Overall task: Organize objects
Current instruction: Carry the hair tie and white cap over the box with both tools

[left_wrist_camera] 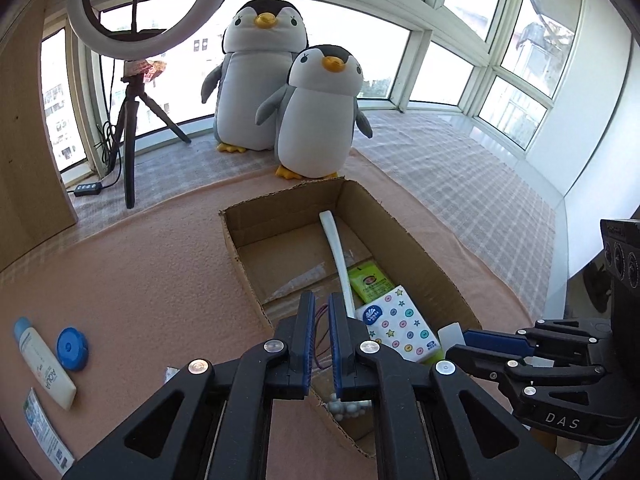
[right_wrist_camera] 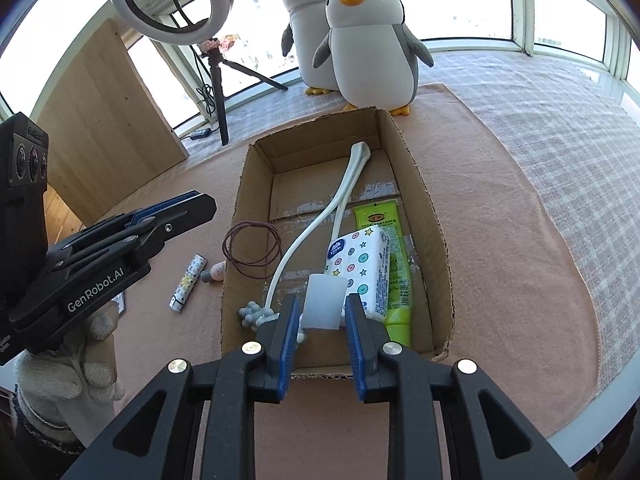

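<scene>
An open cardboard box point(left_wrist_camera: 404, 240) point(right_wrist_camera: 424, 200) lies on the pink mat. Inside are a long white massager point(right_wrist_camera: 344, 196) with grey knobs, a green tube point(right_wrist_camera: 394, 248) and a star-patterned tissue pack point(right_wrist_camera: 362, 264). My left gripper point(left_wrist_camera: 320, 300) point(right_wrist_camera: 200, 204) hovers over the box's near-left corner, shut on a thin purple elastic loop point(right_wrist_camera: 252, 250) that dangles by the left wall. My right gripper point(right_wrist_camera: 322, 304) point(left_wrist_camera: 460, 344) is above the box's near end, shut on a small white translucent block point(right_wrist_camera: 324, 304).
On the mat left of the box lie a white AQUA tube point(left_wrist_camera: 44, 364), a blue cap point(left_wrist_camera: 72, 348), a sachet point(left_wrist_camera: 48, 428), a patterned stick point(right_wrist_camera: 188, 280) and a small pink item point(right_wrist_camera: 214, 272). Two plush penguins point(left_wrist_camera: 316, 112) and a ring-light tripod point(left_wrist_camera: 130, 128) stand behind.
</scene>
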`<state>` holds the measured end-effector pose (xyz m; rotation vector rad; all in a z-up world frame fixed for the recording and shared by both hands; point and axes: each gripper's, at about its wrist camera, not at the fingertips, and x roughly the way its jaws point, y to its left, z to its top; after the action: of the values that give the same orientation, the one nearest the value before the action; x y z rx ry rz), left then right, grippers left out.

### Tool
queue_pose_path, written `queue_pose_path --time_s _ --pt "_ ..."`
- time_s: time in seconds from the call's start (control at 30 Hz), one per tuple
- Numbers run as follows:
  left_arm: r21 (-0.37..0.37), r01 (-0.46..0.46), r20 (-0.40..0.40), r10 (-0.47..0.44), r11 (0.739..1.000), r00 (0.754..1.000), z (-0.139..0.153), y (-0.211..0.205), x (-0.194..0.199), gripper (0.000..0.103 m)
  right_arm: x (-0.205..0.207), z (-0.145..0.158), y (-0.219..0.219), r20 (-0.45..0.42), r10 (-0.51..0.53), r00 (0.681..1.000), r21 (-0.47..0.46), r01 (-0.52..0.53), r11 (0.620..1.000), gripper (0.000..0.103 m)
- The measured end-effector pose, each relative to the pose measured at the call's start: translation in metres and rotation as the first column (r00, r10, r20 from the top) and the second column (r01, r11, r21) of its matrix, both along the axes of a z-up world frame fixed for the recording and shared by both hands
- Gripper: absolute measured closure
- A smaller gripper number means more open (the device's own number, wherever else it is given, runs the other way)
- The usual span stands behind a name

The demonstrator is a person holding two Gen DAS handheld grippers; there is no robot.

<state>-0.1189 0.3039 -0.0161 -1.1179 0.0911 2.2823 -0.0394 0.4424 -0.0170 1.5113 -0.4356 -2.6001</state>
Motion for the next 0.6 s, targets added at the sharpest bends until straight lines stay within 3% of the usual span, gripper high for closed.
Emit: queue_pose_path --time_s 0.03,0.07,0.43,0.6 --pt "0.004 -0.003 -0.007 0.003 1.0 1.0 0.001 -0.002 0.0 0.074 0.0 0.0 0.0 0.001 -0.001 1.0 -0.011 0.001 1.0 0.055" --pt "0.004 -0.009 -0.014 0.009 1.0 1.0 0.002 -0.004 0.001 0.071 0.0 0.001 0.0 -0.009 -0.007 1.0 -0.02 0.007 1.0 0.049" --pt "0.018 -0.072 0.026 0.072 0.997 0.997 0.0 -0.043 -0.001 0.071 -0.002 0.003 -0.011 -0.003 -0.01 1.0 -0.038 0.01 0.999 0.049" --pt "0.019 -0.09 0.047 0.089 0.996 0.995 -0.004 -0.063 0.008 0.071 -0.002 0.007 -0.028 -0.04 0.018 0.999 -0.041 -0.019 0.999 0.049"
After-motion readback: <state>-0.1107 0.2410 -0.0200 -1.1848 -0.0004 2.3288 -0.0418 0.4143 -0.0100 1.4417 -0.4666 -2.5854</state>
